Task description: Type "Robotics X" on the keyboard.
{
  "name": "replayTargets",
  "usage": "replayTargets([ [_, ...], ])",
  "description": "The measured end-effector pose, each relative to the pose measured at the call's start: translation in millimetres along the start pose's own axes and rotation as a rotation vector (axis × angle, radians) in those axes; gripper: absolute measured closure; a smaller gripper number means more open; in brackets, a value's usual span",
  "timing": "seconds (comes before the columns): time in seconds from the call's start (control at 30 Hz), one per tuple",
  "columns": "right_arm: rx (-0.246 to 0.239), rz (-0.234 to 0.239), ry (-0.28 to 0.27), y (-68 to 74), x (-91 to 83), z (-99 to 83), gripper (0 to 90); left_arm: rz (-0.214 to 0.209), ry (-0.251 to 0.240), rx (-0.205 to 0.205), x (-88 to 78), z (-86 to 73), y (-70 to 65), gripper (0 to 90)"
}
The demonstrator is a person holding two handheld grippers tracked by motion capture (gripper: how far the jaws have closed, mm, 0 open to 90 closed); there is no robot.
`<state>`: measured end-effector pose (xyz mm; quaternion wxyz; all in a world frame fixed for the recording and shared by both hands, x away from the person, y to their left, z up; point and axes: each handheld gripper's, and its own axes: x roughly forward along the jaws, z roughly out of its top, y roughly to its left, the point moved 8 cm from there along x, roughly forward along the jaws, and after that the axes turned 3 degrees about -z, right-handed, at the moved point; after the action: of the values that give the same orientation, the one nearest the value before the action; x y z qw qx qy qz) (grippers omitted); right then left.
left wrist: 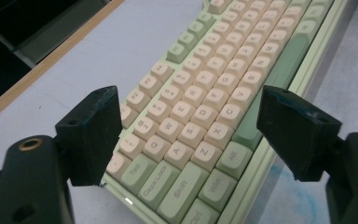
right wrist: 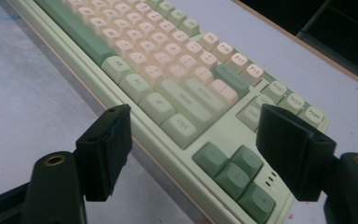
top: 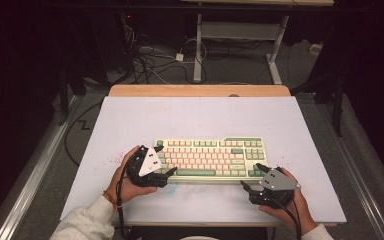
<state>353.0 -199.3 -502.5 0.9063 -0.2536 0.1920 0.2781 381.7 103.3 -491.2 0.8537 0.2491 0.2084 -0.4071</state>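
A: Where's the keyboard (top: 211, 154)?

B: Flat on the white worktop (top: 200, 112), pale green case, cream keys, darker green arrow keys.

A: And the claws?

B: Left claw (top: 166, 160) gapes at its left end, right claw (top: 253, 177) gapes by the right corner; neither holds anything.

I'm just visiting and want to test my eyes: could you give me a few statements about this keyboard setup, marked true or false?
1. The keyboard lies flat on the white table. True.
2. The left gripper is clamped on a key. False: its jaws are open, nothing between them.
3. The right gripper is by the arrow keys. True.
4. The keyboard is black. False: pale green with cream keys.
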Motion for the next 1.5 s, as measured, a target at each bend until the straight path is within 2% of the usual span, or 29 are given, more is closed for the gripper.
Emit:
replayTargets([
  [0.1, 0.004, 0.008, -0.001, 0.8, 0.0, 0.2, 32.5, 0.011, 0.011, -0.002, -2.8, -7.2, 1.1, 18.7],
  [0.17, 0.011, 0.017, -0.002, 0.9, -0.1, 0.4, 37.5, 0.013, 0.019, -0.006, -5.3, -11.9, 1.9, 18.3],
  [0.2, 0.020, 0.030, -0.005, 0.5, -0.5, 1.5, 42.9, 0.020, 0.017, -0.004, -6.7, -13.9, 2.6, 17.5],
  [0.27, 0.025, 0.034, -0.007, 0.0, -0.3, 2.3, 44.8, 0.020, 0.032, -0.012, -8.9, -20.0, 2.2, 17.5],
  [0.37, 0.029, 0.051, -0.007, -1.2, 0.5, 5.2, 53.3, 0.026, 0.048, -0.020, -11.7, -28.7, 2.8, 17.5],
  [0.63, 0.040, 0.091, 0.025, -8.1, 8.8, 14.7, 84.0, 0.038, 0.091, -0.037, -17.4, -48.2, 2.2, 17.4],
  [0.7, 0.043, 0.102, 0.033, -8.7, 12.1, 17.7, 88.2, 0.035, 0.095, -0.041, -19.0, -51.3, 1.0, 17.4],
  [0.9, 0.033, 0.144, 0.045, -4.6, 24.7, 29.4, 89.9, 0.029, 0.112, -0.049, -23.1, -58.9, -0.6, 17.4],
  [0.97, 0.023, 0.154, 0.050, -2.0, 34.9, 38.6, 89.9, 0.026, 0.115, -0.052, -24.0, -60.1, -1.0, 17.4],
  [1.03, 0.022, 0.156, 0.052, -1.2, 39.1, 41.9, 90.0, 0.028, 0.127, -0.044, -23.2, -61.8, -1.6, 17.4],
  [1.07, 0.009, 0.162, 0.059, 0.9, 48.5, 47.5, 89.9, 0.030, 0.131, -0.042, -22.8, -62.3, -1.4, 17.4],
  [1.27, -0.018, 0.173, 0.084, 6.9, 72.3, 56.9, 90.0, 0.025, 0.125, -0.054, -21.5, -61.8, -2.3, 17.5],
  [1.33, -0.026, 0.176, 0.099, 10.0, 80.6, 58.6, 90.0, 0.026, 0.130, -0.046, -21.2, -61.9, -2.9, 17.5],
  [1.5, -0.035, 0.184, 0.112, 14.7, 93.7, 63.8, 90.0, 0.029, 0.133, -0.041, -20.7, -62.4, -2.9, 17.5],
])
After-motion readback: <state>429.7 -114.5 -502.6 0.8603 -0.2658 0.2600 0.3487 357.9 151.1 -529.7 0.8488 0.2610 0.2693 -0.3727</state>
